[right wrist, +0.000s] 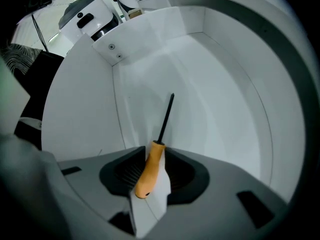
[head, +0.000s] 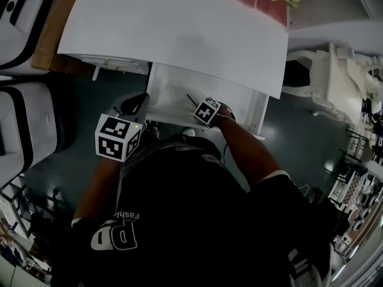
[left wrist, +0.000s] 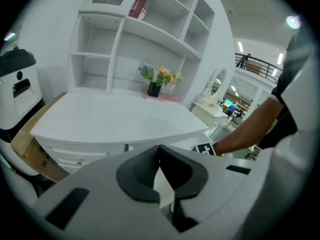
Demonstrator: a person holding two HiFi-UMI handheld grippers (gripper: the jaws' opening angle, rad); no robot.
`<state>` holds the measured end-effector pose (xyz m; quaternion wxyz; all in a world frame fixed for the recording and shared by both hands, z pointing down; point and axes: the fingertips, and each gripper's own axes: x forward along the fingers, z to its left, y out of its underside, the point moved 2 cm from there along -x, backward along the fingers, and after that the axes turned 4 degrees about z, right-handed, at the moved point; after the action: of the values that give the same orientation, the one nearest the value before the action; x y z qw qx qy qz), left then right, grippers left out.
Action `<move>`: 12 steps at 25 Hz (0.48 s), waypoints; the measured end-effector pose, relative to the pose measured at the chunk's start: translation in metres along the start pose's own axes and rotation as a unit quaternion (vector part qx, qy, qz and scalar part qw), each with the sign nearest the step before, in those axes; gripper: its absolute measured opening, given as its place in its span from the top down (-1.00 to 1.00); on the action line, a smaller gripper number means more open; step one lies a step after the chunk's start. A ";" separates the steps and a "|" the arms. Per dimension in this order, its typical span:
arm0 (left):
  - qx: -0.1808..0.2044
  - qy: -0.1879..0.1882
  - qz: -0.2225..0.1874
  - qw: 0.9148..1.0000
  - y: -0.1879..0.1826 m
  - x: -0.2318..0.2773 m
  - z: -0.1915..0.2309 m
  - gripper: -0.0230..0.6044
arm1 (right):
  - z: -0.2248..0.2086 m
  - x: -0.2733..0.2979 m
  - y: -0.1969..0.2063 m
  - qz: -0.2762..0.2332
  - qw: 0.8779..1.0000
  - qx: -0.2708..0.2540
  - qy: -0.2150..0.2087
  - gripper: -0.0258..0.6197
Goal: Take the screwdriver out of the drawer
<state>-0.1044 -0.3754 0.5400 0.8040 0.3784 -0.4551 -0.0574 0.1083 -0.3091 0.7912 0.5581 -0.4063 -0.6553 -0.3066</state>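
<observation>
**Screwdriver in the open drawer, handle between my parted right jaws**

My right gripper (right wrist: 156, 153) points steeply down into the open white drawer (right wrist: 80, 109). Its two dark pads stand apart, and the screwdriver (right wrist: 152, 166) sits in the gap. The orange handle lies close against one pad, while bare white drawer floor shows between it and the other pad, so I am not clamping it. The thin black shaft (right wrist: 166, 116) runs away from my jaws across the drawer floor, toward the far corner where two drawer walls meet. The tip stops short of that corner.

In the head view the drawer is pulled out from under the white desk (head: 179, 28) toward my body. My right hand reaches into its front part, and a short piece of the dark shaft shows just beside the marker cube.

My left gripper (left wrist: 159, 151) is outside the drawer, near its front left corner and over the dark floor (head: 90, 106). Its pads meet at the tips with nothing between them. It faces the desk edge, with the white shelves (left wrist: 125, 39) and a small pot of flowers (left wrist: 161, 76) behind.
</observation>
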 end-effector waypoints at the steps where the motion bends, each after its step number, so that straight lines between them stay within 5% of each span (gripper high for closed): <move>1: -0.001 -0.001 0.001 1.000 0.000 0.000 0.000 0.88 | 0.000 0.000 0.000 0.004 1.000 -0.011 0.001 0.53; 12: -0.006 -0.003 -0.005 1.000 -0.003 0.001 -0.002 0.88 | -0.004 -0.009 -0.008 0.005 0.996 -0.081 0.045 0.67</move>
<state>-0.1011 -0.3769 0.5375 0.8045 0.3756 -0.4554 -0.0650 0.1031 -0.3179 0.7831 0.5536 -0.4398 -0.6003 -0.3738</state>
